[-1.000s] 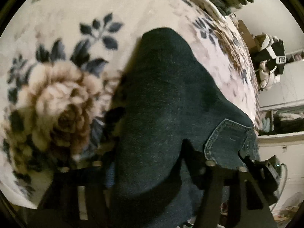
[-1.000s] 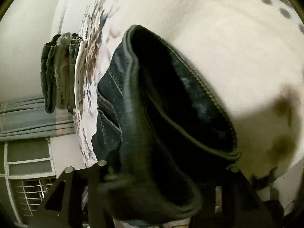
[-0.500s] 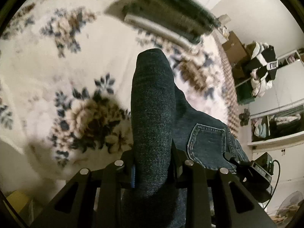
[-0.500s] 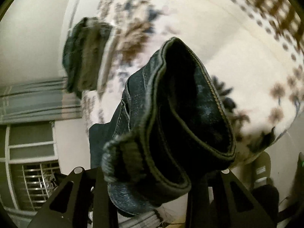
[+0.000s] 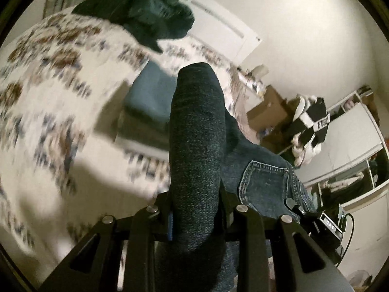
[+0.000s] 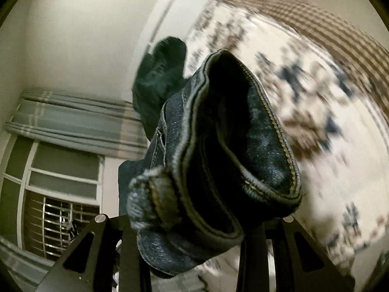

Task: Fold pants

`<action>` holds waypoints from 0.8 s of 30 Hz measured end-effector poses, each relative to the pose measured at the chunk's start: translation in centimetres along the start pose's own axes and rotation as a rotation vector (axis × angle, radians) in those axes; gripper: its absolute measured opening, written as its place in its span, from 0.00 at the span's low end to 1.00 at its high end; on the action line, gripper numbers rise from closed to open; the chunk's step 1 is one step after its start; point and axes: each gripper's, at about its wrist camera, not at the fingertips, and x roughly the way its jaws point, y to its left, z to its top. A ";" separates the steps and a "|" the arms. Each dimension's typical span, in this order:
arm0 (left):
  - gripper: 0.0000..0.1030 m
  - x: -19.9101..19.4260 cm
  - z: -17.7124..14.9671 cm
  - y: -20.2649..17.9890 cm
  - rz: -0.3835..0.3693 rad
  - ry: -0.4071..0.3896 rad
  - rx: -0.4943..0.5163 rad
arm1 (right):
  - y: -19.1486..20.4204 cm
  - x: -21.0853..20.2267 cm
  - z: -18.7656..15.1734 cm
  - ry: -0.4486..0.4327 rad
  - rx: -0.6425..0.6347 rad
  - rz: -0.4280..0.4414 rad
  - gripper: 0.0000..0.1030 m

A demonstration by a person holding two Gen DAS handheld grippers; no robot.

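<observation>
Jeans (image 5: 197,146) hang lifted above the floral bedspread (image 5: 48,85), held by both tools. The left gripper (image 5: 195,209) is clamped on a thick fold of dark denim that rises between its fingers, with a back pocket (image 5: 263,182) showing just to the right. The right gripper (image 6: 194,221) is clamped on the waistband (image 6: 189,170), whose opening gapes toward the camera. A dark garment (image 5: 150,12) lies at the far edge of the bedspread, which is blurred in both views.
</observation>
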 end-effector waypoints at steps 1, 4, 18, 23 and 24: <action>0.23 0.8 1.9 0.2 -0.007 -0.008 0.001 | 1.3 1.8 2.1 -0.010 0.000 0.004 0.33; 0.23 4.6 8.5 1.4 -0.011 -0.021 0.013 | 3.9 7.3 7.7 -0.032 -0.002 0.011 0.33; 0.25 22.9 18.3 12.8 0.128 0.145 -0.045 | -1.1 31.3 18.8 0.073 0.054 -0.103 0.34; 0.31 22.6 17.8 12.8 0.137 0.153 -0.046 | -2.6 31.1 18.5 0.088 0.038 -0.180 0.58; 0.32 22.3 17.8 12.5 0.151 0.154 -0.049 | -2.6 30.4 18.7 0.077 0.037 -0.221 0.67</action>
